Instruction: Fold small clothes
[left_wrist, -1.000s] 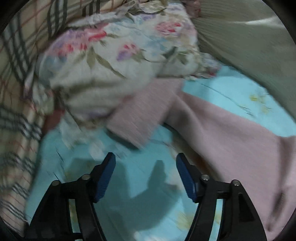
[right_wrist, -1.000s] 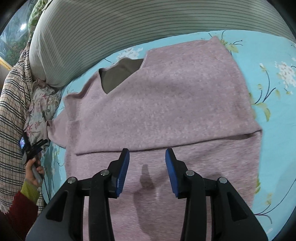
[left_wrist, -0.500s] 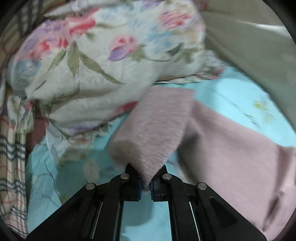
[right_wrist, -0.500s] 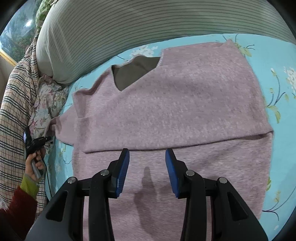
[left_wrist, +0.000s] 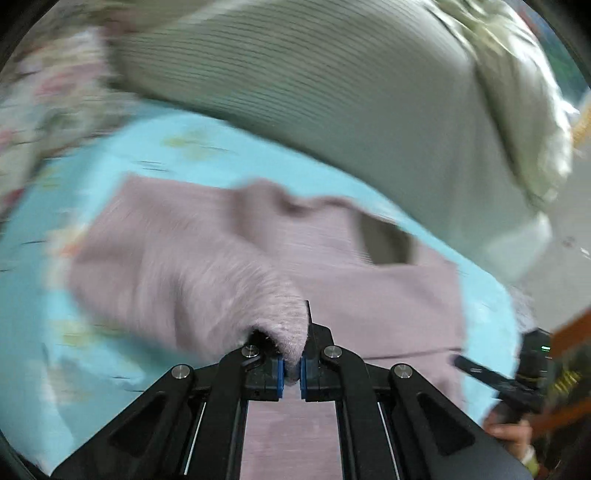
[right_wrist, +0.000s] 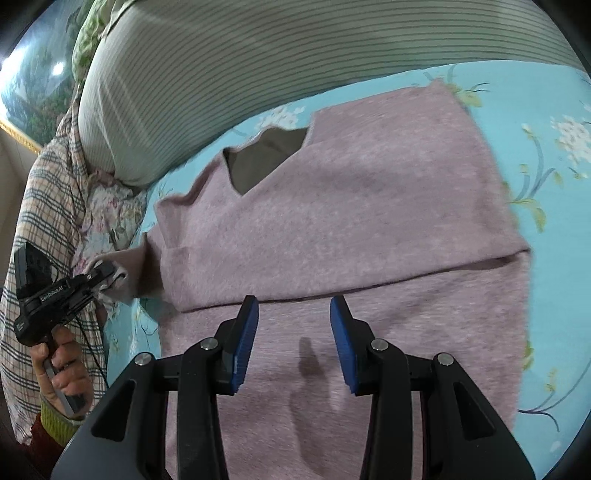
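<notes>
Left wrist view: our left gripper (left_wrist: 291, 371) is clamped on the mauve sweater's sleeve cuff (left_wrist: 284, 325); our right gripper (right_wrist: 293, 341) hovers spread above the sweater body (right_wrist: 351, 229).

Fuzzy mauve sweater (right_wrist: 351, 236) is lying on a turquoise floral sheet (right_wrist: 546, 110), grey striped pillow (right_wrist: 258, 62) and plaid blanket (right_wrist: 40, 206) sitting alongside.

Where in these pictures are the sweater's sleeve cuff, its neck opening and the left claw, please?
sleeve cuff (left_wrist: 288, 332), left wrist view: ribbed end pinched between the pads.
neck opening (right_wrist: 266, 158), right wrist view: grey lining inside.
left claw (left_wrist: 291, 373), left wrist view: midway between fingertips.
</notes>
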